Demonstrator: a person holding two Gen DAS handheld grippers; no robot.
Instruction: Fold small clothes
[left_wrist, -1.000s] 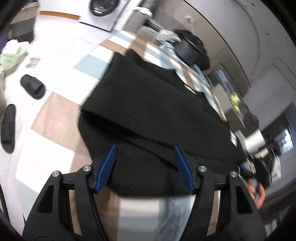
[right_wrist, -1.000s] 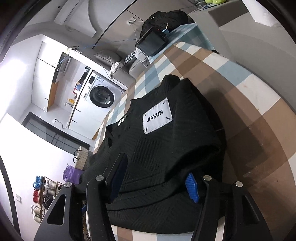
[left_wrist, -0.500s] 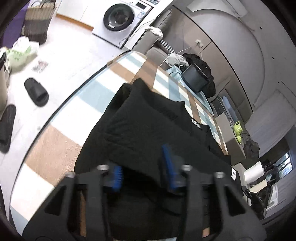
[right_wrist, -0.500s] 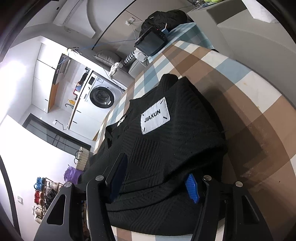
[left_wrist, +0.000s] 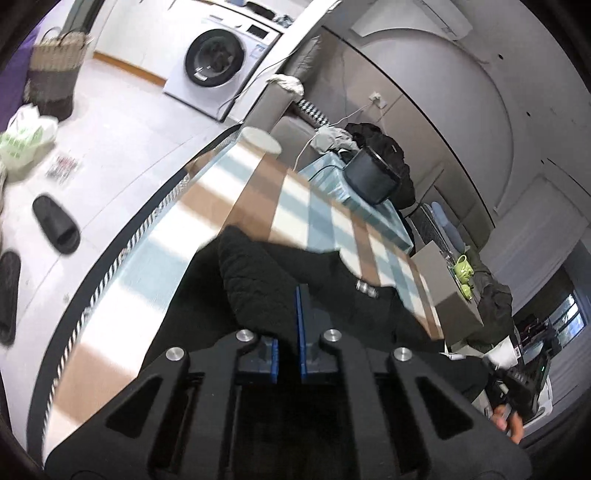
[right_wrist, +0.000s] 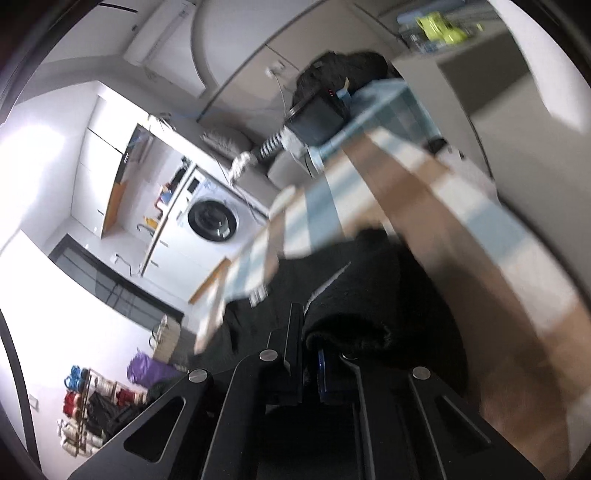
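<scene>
Your black knit sweater lies bunched on the checked desk, its near edge raised. Your left tongs have just closed tight on a fold of it; your right tongs have also just closed, pinching its rolled hem. Beyond the sweater a white round lid sits at the desk's far end beside a black cooker pot. On the floor stand a washing machine, a woven basket, contents unseen, and a black slipper.
</scene>
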